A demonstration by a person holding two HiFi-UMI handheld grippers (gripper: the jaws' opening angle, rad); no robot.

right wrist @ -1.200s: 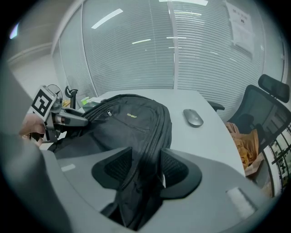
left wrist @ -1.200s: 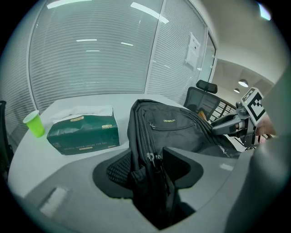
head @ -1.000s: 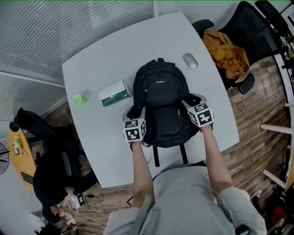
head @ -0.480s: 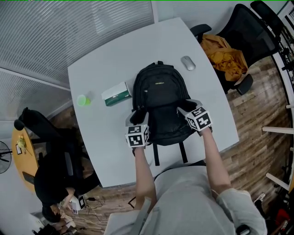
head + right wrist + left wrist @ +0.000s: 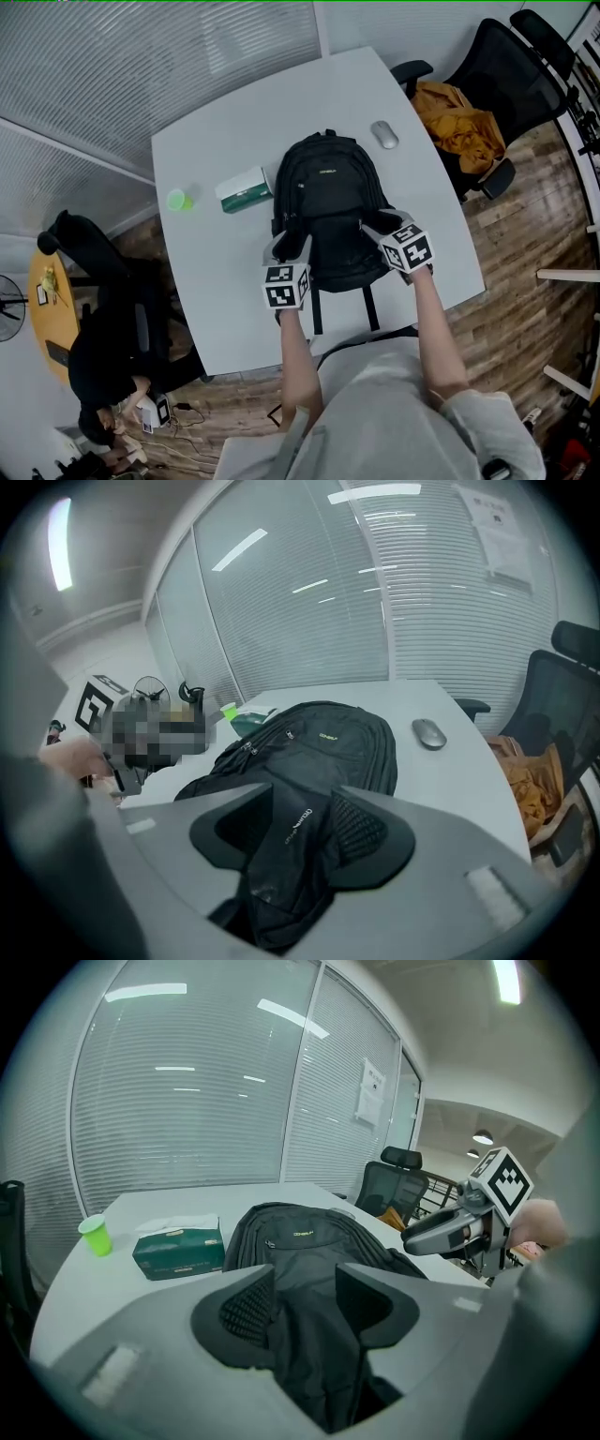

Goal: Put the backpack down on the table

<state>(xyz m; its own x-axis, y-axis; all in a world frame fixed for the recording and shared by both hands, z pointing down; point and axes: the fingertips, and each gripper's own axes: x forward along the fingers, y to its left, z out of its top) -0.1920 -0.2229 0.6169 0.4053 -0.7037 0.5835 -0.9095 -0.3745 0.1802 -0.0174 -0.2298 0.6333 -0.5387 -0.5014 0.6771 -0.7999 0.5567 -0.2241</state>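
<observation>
The black backpack (image 5: 328, 187) lies flat on the white table (image 5: 234, 122), top end away from me, with two straps (image 5: 316, 309) trailing over the near edge. My left gripper (image 5: 289, 244) is at its lower left side, shut on a fold of its black fabric (image 5: 300, 1241). At the lower right side my right gripper (image 5: 380, 223) holds another fold, the jaws closed on a printed strap (image 5: 328, 742). In both gripper views the fabric fills the gap between the jaws (image 5: 305, 1288) (image 5: 300, 817).
A green tissue box (image 5: 244, 189) and a green cup (image 5: 179, 200) sit left of the backpack. A grey mouse (image 5: 384, 135) lies beyond its top right. A black chair with orange cloth (image 5: 459, 127) stands at the right; another dark chair (image 5: 103, 291) at the left.
Both grippers have drawn a little back toward me along the backpack's lower sides, the left one more. The backpack stays flat on the table.
</observation>
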